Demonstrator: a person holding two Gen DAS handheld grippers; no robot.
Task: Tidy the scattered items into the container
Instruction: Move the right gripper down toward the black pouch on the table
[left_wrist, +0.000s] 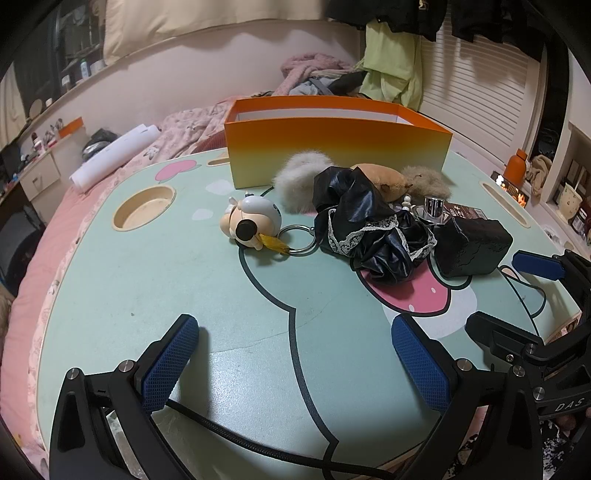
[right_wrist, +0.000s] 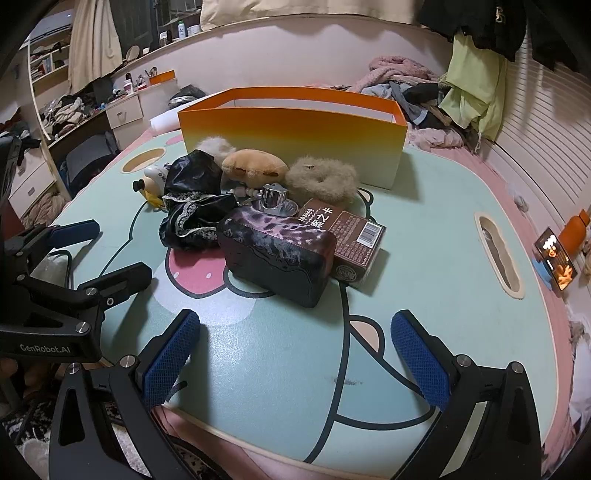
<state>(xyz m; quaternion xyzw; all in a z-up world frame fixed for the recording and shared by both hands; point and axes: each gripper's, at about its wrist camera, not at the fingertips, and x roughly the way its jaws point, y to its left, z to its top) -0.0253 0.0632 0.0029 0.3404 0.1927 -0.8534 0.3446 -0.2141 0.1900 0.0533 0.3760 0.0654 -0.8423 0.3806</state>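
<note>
Messy bedroom, cartoon bench (left_wrist: 155, 288) on the bed.
Both hand-held grippers gape empty: left (left_wrist: 295, 363) reads "DAS", right (right_wrist: 295, 363); brown box (right_wrist: 351, 240) maybe "Made in China".

Indoor light, moderately dim, warm cast. Both fisheye views bend strongly at edges; black vignette in corners. Centre sharp, periphery soft and smeared. Soft shadows fall under orange-and-yellow open cardboard box (left_wrist: 338, 147), toward camera. Dull sheen on mint-green cartoon-printed tabletop (left_wrist: 184, 295), brightest low in frame. Small highlights on shiny chrome cap (right_wrist: 273, 197) and black satin lace-trimmed scrunchie (left_wrist: 369, 229). Glowing small screen (right_wrist: 557, 258) overexposed at right edge.
</note>
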